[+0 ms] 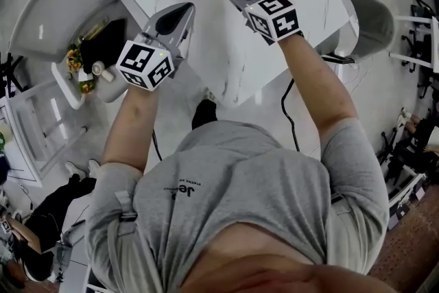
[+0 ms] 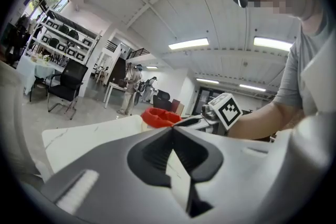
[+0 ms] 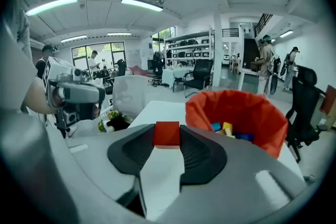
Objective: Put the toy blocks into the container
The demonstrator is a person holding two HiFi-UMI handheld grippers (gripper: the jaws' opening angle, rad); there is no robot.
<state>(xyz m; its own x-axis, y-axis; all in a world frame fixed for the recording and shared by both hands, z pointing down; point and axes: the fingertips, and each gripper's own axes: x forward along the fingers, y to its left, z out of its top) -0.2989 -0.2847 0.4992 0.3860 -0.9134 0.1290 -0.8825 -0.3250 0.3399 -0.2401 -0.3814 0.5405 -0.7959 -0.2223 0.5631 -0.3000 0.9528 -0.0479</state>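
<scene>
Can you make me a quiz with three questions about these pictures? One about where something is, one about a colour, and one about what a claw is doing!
1. Where is the red block?
A. on the floor
B. between the tips of the right claw
C. on a chair

2. What colour is the container?
A. blue
B. green
C. orange-red

3. How is the left claw?
A. shut and empty
B. wide open
C. gripping a yellow block

Answers:
1 B: the right gripper view shows both pads pressing on the block's sides.
2 C: its orange-red wall shows in all three views.
3 A: the left gripper view shows its tips meeting with nothing between them.
</scene>
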